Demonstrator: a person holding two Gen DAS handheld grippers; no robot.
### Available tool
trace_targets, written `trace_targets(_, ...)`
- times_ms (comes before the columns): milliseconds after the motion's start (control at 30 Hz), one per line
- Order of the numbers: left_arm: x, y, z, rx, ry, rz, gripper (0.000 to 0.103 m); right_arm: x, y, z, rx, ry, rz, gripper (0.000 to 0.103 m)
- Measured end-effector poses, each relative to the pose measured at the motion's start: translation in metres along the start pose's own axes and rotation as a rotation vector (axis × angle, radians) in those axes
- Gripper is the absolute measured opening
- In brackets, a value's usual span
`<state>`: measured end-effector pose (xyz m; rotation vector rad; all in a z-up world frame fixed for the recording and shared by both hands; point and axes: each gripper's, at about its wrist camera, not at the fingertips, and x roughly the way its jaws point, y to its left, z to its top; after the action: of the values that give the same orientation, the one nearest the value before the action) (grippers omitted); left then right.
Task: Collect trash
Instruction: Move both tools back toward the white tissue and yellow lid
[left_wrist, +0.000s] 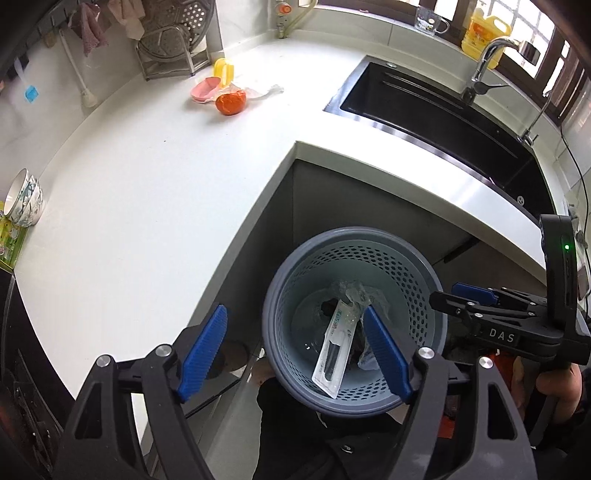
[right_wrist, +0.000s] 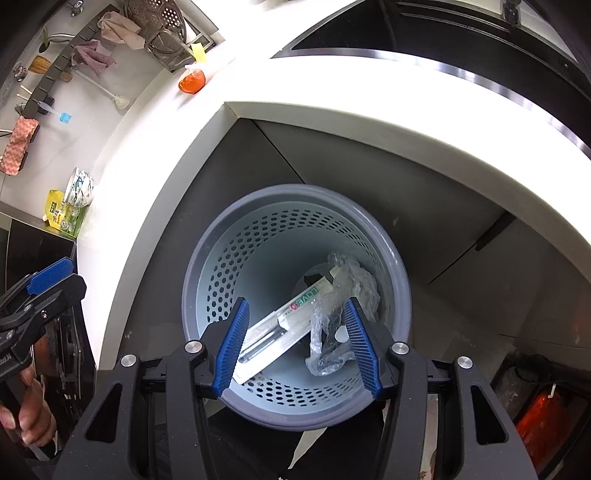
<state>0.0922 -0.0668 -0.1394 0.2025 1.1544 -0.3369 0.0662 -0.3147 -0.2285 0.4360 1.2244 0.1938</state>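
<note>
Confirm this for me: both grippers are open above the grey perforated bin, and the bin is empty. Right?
Not quite. The bin is not empty: the right wrist view shows a long clear package and crumpled clear plastic inside. Both the left gripper and right gripper are open above it.

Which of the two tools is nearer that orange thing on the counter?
Left. The left tool hangs over the bin's counter-side rim; the right tool hangs over the bin, farther from the orange thing.
</note>
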Motion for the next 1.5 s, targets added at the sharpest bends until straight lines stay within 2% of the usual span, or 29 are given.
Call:
trace_targets(567,-0.005,0.095,0.061,-0.081,-0.107,-0.017,0.081,0.001,0.071,0.088,-0.039,-0.106,-0.033,0.057)
trace_targets(833,0.021,0.125,0.105,-0.062,-0.139,-0.030,0.083,0.014,0.094,0.151,-0.016,-0.168,-0.066,0.057)
trace_targets(1067,0.056,0.143,0.136,-0.079,-0.136,-0.052,0.083,0.048,0.111,0.205,-0.028,-0.189,-0.098,0.058)
trace_targets(1500,0.083,0.170,0.176,-0.082,-0.140,-0.072,0.083,0.076,0.133,0.277,-0.070,-0.228,-0.148,0.058)
